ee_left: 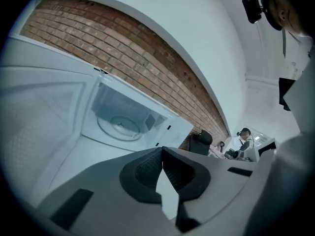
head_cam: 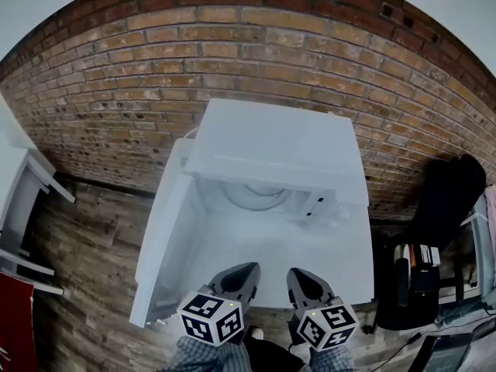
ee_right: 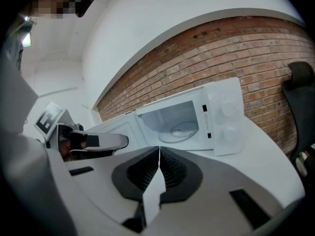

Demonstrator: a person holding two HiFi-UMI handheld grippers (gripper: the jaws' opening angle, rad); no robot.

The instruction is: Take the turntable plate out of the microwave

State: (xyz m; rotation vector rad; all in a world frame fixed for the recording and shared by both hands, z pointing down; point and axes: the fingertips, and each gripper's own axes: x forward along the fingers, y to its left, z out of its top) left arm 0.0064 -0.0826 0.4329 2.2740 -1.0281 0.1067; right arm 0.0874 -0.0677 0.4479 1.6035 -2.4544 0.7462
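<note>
A white microwave point(head_cam: 279, 149) stands on a white table against the brick wall, its door point(head_cam: 159, 239) swung wide to the left. Inside lies the clear glass turntable plate point(head_cam: 256, 196), also seen in the left gripper view point(ee_left: 120, 127) and the right gripper view point(ee_right: 184, 129). My left gripper point(head_cam: 249, 268) and right gripper point(head_cam: 294, 273) hover side by side over the table's near edge, well short of the cavity. Both are shut with nothing between their jaws: left gripper point(ee_left: 162, 149), right gripper point(ee_right: 158, 149).
The white table point(head_cam: 341, 254) stretches in front of the microwave. A black office chair point(head_cam: 446, 200) and cluttered shelves stand to the right. White furniture point(head_cam: 23, 184) is at the left over a wooden floor point(head_cam: 85, 262). A person point(ee_left: 244, 140) sits far off.
</note>
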